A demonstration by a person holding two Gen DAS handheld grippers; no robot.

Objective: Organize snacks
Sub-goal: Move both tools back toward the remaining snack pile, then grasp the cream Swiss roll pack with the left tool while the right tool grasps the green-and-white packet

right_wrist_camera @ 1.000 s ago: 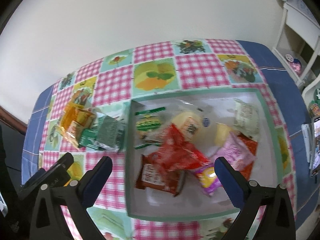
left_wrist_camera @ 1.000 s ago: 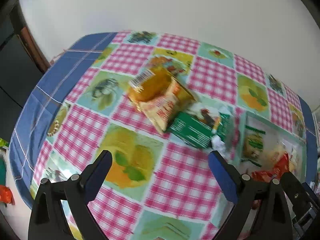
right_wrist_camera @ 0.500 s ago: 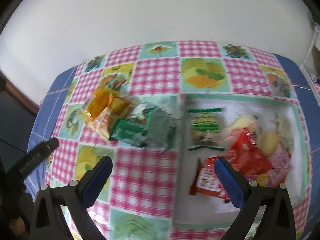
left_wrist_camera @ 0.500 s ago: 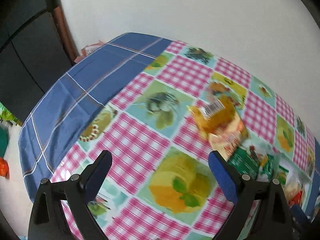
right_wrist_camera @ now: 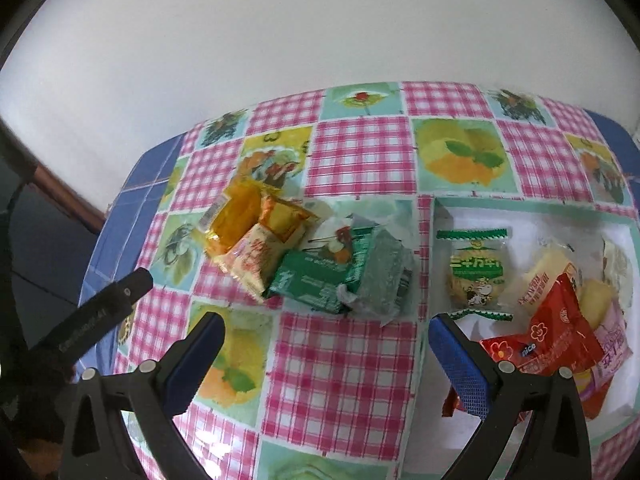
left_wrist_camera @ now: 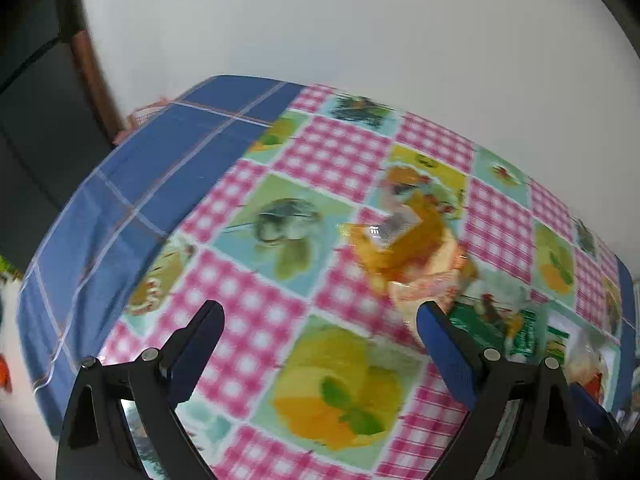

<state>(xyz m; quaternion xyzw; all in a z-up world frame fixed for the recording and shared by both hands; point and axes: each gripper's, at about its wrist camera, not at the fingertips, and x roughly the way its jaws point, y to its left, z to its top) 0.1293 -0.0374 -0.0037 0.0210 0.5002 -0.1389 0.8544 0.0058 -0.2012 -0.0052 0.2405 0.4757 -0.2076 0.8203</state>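
Lying slantwise, orange packet (right_wrist_camera: 234, 220) with barcode end far-left.

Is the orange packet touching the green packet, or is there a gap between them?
Apart. In the right wrist view the orange packet overlaps a pale red-printed packet, which lies between it and the green packet.

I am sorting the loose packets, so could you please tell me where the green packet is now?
In the right wrist view, the green packet lies on the tablecloth left of the tray, between the orange packets and a grey packet.
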